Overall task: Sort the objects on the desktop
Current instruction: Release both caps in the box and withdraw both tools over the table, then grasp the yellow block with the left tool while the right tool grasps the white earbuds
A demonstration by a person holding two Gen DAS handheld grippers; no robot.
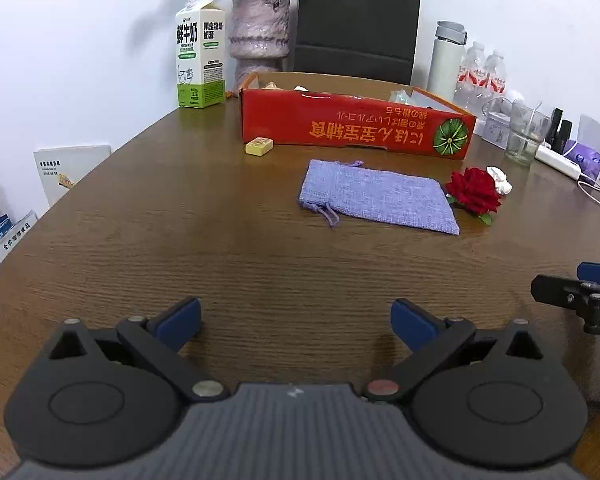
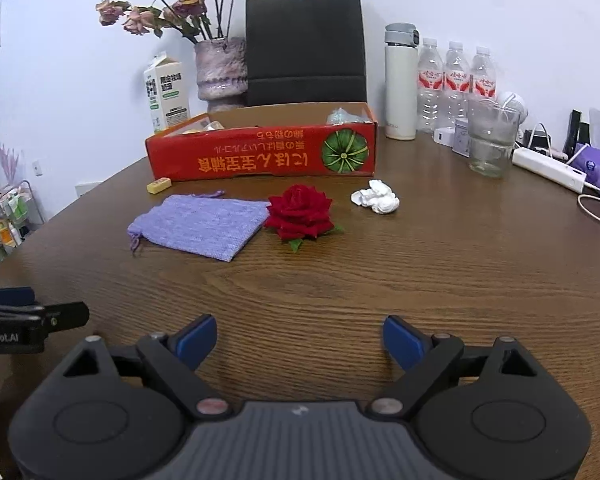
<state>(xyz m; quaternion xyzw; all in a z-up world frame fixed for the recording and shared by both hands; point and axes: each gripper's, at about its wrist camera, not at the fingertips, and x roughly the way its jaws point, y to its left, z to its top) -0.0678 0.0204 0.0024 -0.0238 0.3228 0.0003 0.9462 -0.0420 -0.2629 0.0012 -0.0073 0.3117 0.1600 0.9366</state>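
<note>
A lilac cloth pouch lies flat on the brown table. A red rose head lies against its right end, and a crumpled white tissue lies just right of the rose. A small yellow tile sits in front of the open red cardboard box. My left gripper and right gripper are both open and empty, low over the near table, well short of the objects.
Behind the box stand a milk carton, a vase of dried flowers and a black paper bag. At the right are a white flask, water bottles, a glass and a power strip.
</note>
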